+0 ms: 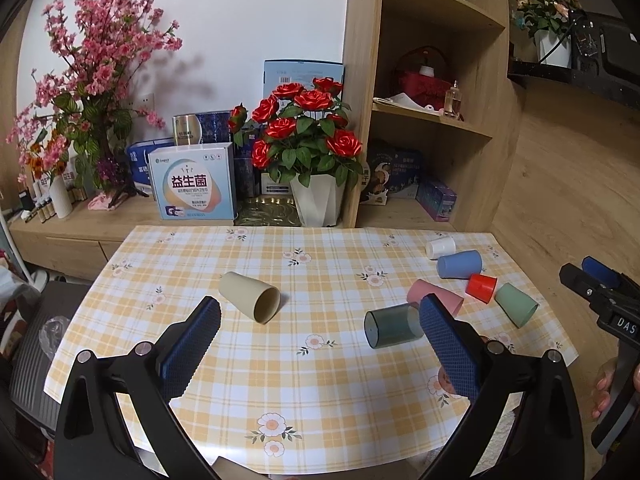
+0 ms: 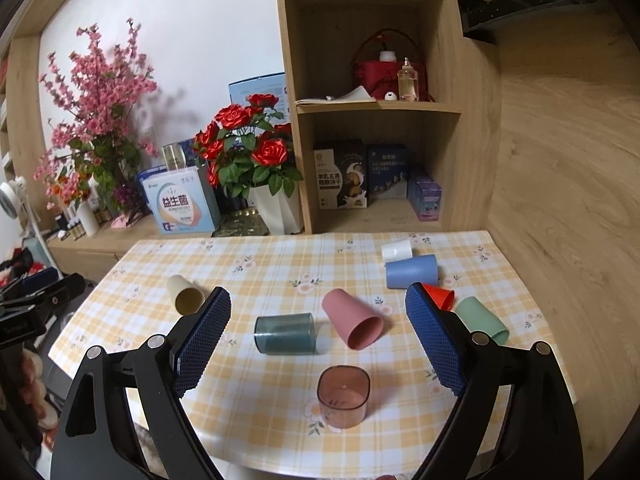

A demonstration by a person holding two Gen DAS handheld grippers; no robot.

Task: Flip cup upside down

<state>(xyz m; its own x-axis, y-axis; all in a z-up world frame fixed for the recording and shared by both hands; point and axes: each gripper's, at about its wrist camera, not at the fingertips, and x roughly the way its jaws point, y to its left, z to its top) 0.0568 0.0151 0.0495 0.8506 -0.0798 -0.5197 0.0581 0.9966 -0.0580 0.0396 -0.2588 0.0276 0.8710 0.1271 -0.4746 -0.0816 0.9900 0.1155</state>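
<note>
Nearest the lens, right between the spread jaws of the right gripper [image 2: 318, 320], sits the translucent pink square-sided plastic cup [image 2: 343, 396], upright with its mouth open to the ceiling, resting on the yellow checked floral tablecloth [image 2: 280, 264] and touching neither pad. That looks like the cup to flip, though the task sentence does not single one out.

Sweeping left to right from the right wrist view: a cream plastic tumbler [image 2: 185, 294] lies on its side just outside the left jaw; a smoky teal translucent cup [image 2: 285, 334] lies on its side between the jaws, beyond the pink one; a matte pink tumbler [image 2: 352, 324] is tipped over beside it, mouth toward us. Past the right jaw there is a cluster: a white cup [image 2: 397, 251], a blue tumbler [image 2: 412, 271], a small red cup [image 2: 440, 296] and a pale green tumbler [image 2: 482, 320].

The left gripper [image 1: 320, 320] hangs wide open too, holding nothing, with the cream tumbler beside its left jaw.

To do this well, I reckon: drop the right gripper low, centre the pink cup, close on two flat opposite walls about mid-height, lift clear of the cloth, then roll the wrist fully over. Watch the teal cup just behind; a sloppy approach could nudge it rolling.
</note>
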